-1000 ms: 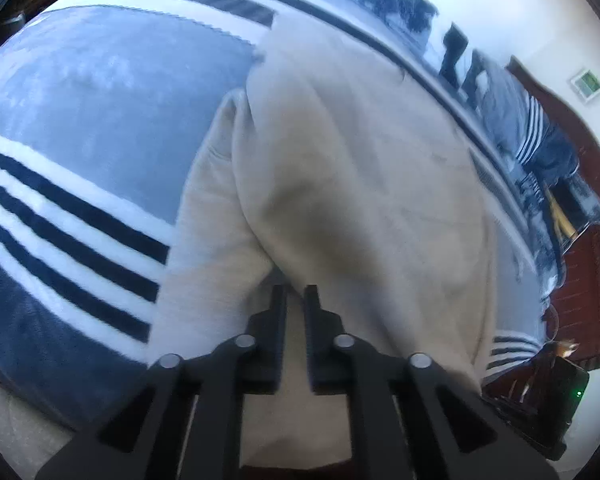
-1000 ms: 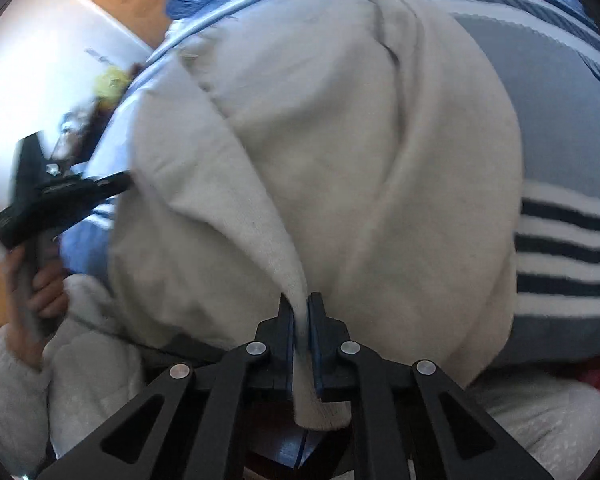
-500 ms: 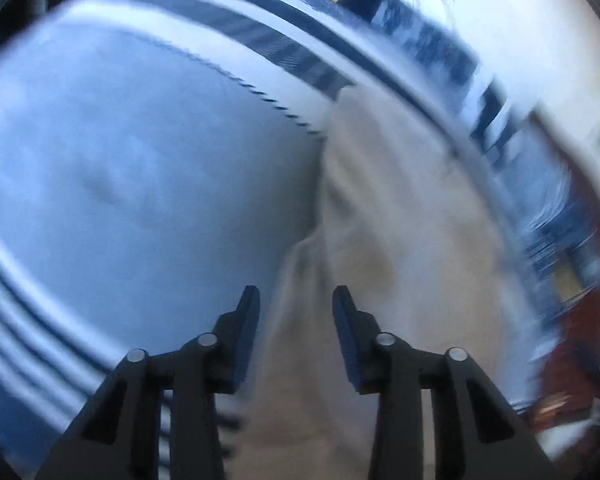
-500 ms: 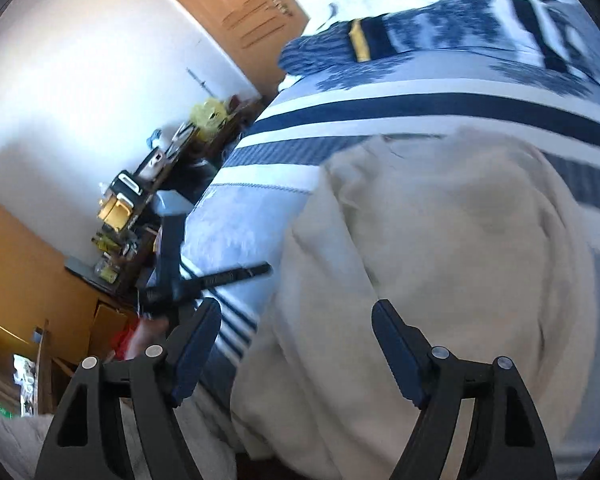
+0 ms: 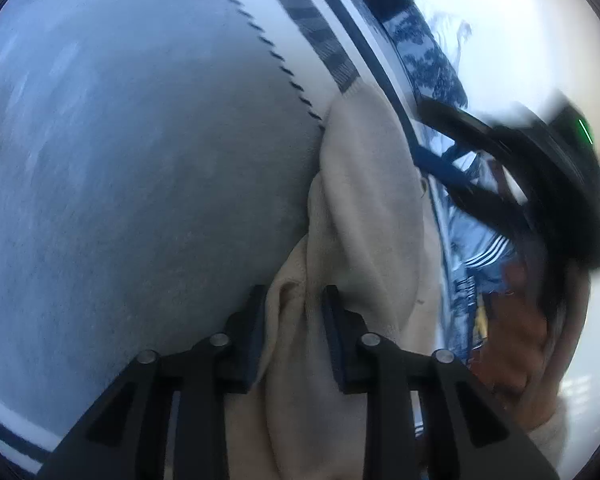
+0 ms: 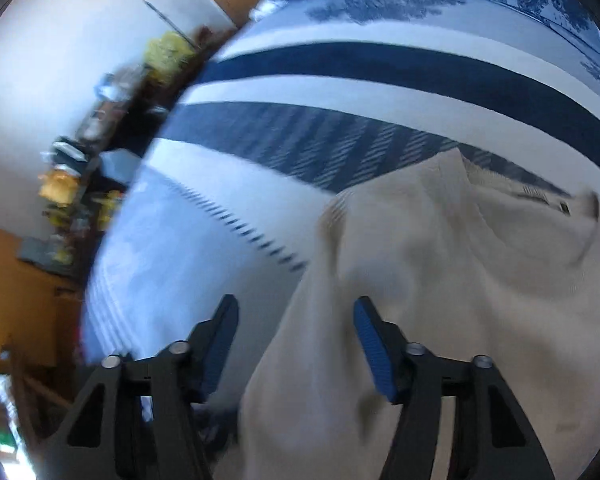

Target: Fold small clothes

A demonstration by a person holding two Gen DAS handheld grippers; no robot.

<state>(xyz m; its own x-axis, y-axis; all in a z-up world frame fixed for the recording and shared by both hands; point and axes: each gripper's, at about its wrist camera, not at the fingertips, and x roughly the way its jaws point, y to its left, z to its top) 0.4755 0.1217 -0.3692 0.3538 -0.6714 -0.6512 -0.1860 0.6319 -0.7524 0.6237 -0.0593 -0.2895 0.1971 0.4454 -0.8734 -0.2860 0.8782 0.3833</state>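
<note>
Left claw (image 5: 294, 300): jaws are seen closing, angled downward. Right claw (image 6: 296, 316): jaws wider, also closing, angled steeply downward; it is gripped by a hand (image 5: 516, 332).

Both wrist views close above garment (image 5: 364, 216)

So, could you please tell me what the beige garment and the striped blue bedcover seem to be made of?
Beige garment: seemingly soft matte knit, perhaps cotton fleece; it bunches in thick folds with a ribbed edge. Striped blue bedcover: probably woven cloth, matte, lying flat with crisp stripes.
</note>
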